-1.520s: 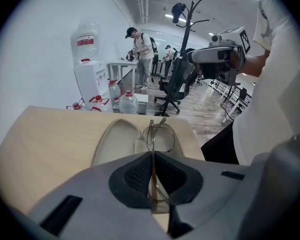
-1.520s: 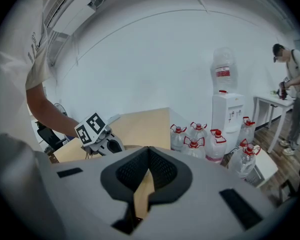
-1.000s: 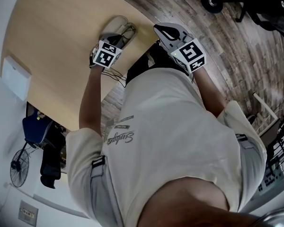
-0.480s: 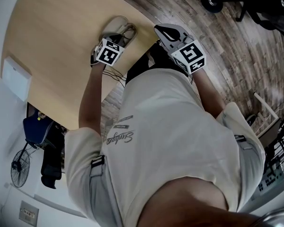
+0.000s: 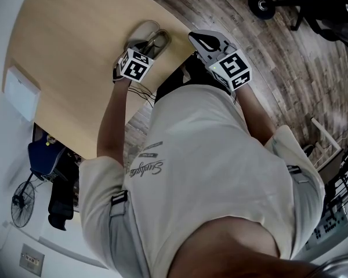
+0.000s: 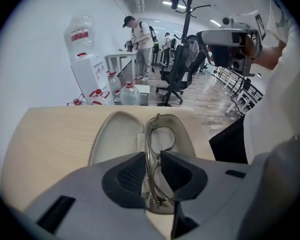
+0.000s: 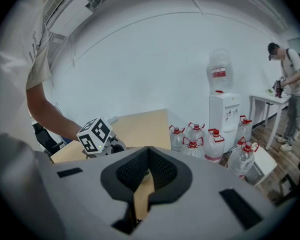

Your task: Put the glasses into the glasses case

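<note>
The left gripper is clenched on the glasses, which stand on edge between its jaws with one lens rim sticking out past the tips. Just beyond them lies the glasses case, open, with both pale halves facing up on the desk. The glasses sit over the case's right half; I cannot tell whether they touch it. In the head view the left gripper reaches over the case near the desk's rounded edge.

The right gripper has its jaws closed together with nothing between them. The head view shows it held off the desk edge, over the wooden floor, well apart from the case. Past it, its own view shows water bottles beside a water dispenser.
</note>
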### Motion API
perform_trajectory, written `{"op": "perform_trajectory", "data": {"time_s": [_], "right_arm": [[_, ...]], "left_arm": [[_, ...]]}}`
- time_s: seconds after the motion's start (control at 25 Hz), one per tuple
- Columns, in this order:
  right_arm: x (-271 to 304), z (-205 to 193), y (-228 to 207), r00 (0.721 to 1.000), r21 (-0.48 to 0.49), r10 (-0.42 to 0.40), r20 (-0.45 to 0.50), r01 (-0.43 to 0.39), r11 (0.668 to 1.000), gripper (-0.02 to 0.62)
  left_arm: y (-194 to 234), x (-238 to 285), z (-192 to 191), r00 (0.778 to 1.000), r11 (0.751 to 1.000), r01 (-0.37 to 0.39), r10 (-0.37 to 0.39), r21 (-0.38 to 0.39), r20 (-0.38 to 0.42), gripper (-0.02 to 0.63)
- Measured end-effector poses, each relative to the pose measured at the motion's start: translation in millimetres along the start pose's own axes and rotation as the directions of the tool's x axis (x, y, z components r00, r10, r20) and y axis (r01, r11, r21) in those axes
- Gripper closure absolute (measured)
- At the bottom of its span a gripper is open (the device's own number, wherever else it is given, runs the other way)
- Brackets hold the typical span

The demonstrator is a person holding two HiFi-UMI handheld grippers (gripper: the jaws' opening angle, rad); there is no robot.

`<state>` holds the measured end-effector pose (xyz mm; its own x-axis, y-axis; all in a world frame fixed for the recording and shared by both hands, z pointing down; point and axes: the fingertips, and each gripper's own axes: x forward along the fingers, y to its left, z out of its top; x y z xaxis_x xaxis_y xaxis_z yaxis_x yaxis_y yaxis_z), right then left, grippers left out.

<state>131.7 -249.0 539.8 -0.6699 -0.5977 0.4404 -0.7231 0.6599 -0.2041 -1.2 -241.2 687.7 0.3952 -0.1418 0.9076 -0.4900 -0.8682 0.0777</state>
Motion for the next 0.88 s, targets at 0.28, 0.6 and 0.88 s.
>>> {"op": "perform_trajectory", "data": {"time_s": [0.28,0.6,0.88], "right_arm": [[-2,7,7,1.000,-0.026,0.013,0.001,-0.013,1.000,0.600],[-2,20,14,0.999,-0.066,0.047,0.012,-0.046,0.997,0.600],[-4,40,26,0.995,-0.103,0.084,0.046,-0.079,0.992,0.600]], "left_arm": [[6,-14,0,0.998,0.997,-0.040,0.044,-0.069,0.047,0.503],[13,-35,4,0.991,0.989,-0.092,0.102,-0.117,0.084,0.505],[11,-77,15,0.951,0.962,-0.164,0.213,-0.220,0.225,0.581]]}}
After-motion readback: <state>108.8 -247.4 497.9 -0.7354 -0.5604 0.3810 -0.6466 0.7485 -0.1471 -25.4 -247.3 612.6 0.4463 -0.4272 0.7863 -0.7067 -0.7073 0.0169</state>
